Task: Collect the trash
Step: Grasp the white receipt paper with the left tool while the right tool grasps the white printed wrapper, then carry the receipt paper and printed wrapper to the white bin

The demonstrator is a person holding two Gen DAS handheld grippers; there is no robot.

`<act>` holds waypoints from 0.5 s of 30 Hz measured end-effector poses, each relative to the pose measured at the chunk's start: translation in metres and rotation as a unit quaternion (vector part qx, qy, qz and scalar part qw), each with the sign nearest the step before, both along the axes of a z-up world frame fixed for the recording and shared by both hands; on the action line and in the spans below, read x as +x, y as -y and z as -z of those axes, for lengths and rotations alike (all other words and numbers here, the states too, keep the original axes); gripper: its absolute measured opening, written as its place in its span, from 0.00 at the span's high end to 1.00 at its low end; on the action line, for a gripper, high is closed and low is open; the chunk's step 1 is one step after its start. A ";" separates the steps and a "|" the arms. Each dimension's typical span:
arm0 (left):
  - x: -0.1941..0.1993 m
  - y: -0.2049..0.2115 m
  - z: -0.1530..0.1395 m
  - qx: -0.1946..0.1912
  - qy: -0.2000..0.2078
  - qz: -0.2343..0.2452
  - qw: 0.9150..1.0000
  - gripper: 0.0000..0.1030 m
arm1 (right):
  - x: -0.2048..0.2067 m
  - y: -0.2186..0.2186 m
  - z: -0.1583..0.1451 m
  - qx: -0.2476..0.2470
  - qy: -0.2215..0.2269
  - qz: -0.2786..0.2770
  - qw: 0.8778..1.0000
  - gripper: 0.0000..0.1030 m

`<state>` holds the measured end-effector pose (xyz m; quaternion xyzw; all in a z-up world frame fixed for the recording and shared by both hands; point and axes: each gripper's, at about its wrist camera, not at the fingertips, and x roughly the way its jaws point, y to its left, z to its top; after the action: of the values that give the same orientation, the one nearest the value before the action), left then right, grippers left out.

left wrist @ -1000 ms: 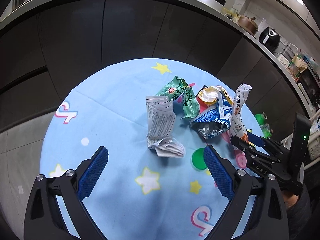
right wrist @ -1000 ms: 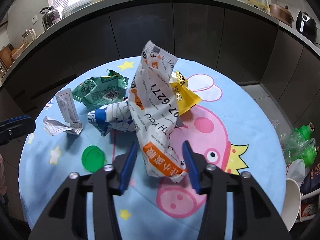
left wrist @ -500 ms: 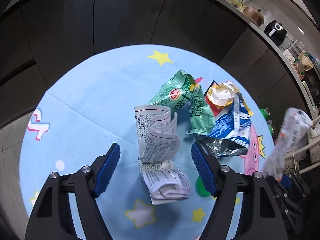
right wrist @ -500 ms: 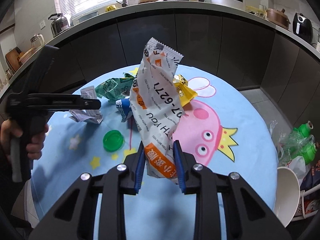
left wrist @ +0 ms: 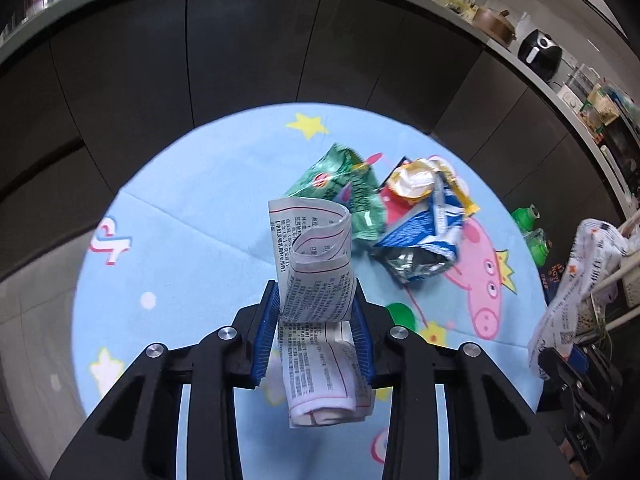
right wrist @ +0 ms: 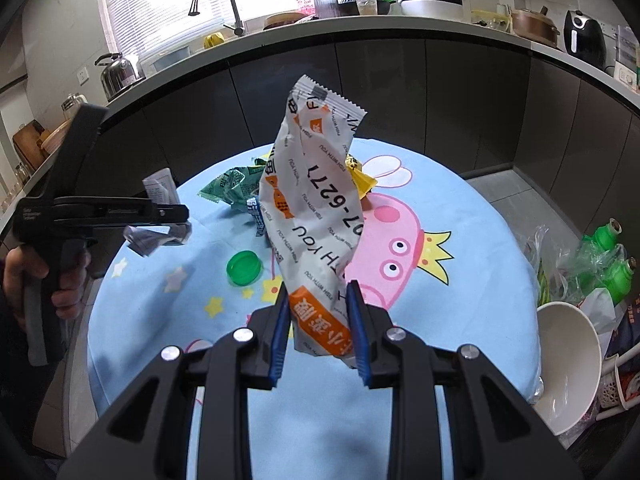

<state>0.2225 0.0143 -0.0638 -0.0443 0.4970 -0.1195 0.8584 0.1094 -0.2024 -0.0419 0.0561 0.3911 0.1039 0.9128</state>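
My left gripper [left wrist: 316, 328] is shut on a crumpled white printed paper leaflet [left wrist: 316, 280] and holds it above the round table. It also shows at the left of the right wrist view [right wrist: 176, 220]. My right gripper [right wrist: 318, 324] is shut on a tall white and orange snack wrapper [right wrist: 316, 216], lifted clear of the table; the wrapper shows at the right edge of the left wrist view [left wrist: 576, 276]. On the table lie a green wrapper [left wrist: 344, 192], a yellow wrapper [left wrist: 424, 180], a blue and silver wrapper [left wrist: 420, 240] and a green bottle cap [right wrist: 244, 268].
The round table carries a light blue cartoon cloth [right wrist: 460, 208]. A white bowl [right wrist: 568, 356] and a plastic bag with green bottles [right wrist: 600, 264] sit beyond its right edge. Dark cabinets [left wrist: 240, 48] under a counter curve behind the table.
My left gripper closed on the paper leaflet and lifted it off the table. My right gripper closed on the snack wrapper and raised it up and away from the trash pile.
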 end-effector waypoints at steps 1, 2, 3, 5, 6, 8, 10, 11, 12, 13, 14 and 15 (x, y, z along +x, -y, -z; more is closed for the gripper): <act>-0.007 0.002 -0.008 -0.002 0.010 0.004 1.000 0.69 | -0.003 0.002 -0.003 0.002 0.003 0.002 1.000 0.72; -0.015 0.005 -0.017 -0.005 0.020 0.008 1.000 0.69 | -0.006 0.004 -0.005 0.003 0.006 0.004 1.000 0.72; -0.022 0.008 -0.024 -0.007 0.027 0.012 1.000 0.69 | -0.010 0.005 -0.007 0.004 0.009 0.006 1.000 0.72; -0.036 0.016 -0.040 -0.012 0.044 0.027 0.999 0.69 | -0.017 0.010 -0.012 0.007 0.016 0.012 1.000 0.72; -0.042 0.021 -0.047 -0.013 0.052 0.036 0.998 0.69 | -0.020 0.013 -0.015 0.008 0.019 0.015 1.000 0.72; -0.053 0.030 -0.060 -0.013 0.068 0.054 0.996 0.69 | -0.027 0.019 -0.019 0.011 0.025 0.023 0.999 0.72; -0.064 0.043 -0.073 -0.016 0.082 0.073 0.994 0.69 | -0.034 0.024 -0.022 0.012 0.031 0.032 0.999 0.72; -0.068 0.048 -0.079 -0.017 0.087 0.082 0.993 0.69 | -0.038 0.029 -0.024 0.014 0.033 0.038 0.999 0.72; -0.072 0.056 -0.084 -0.018 0.093 0.090 0.991 0.69 | -0.042 0.034 -0.026 0.016 0.036 0.044 0.998 0.72; -0.076 0.063 -0.088 -0.017 0.098 0.097 0.990 0.69 | -0.045 0.037 -0.028 0.017 0.038 0.049 0.998 0.72; -0.079 0.070 -0.091 -0.016 0.104 0.104 0.989 0.69 | -0.046 0.041 -0.029 0.017 0.039 0.053 0.998 0.72; -0.083 0.077 -0.094 -0.016 0.109 0.112 0.988 0.69 | -0.048 0.045 -0.031 0.017 0.041 0.058 0.997 0.72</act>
<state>0.1398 -0.0631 0.0301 0.0115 0.4005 -0.2271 0.8876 0.0609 -0.2478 -0.0114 0.0899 0.3478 0.0594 0.9314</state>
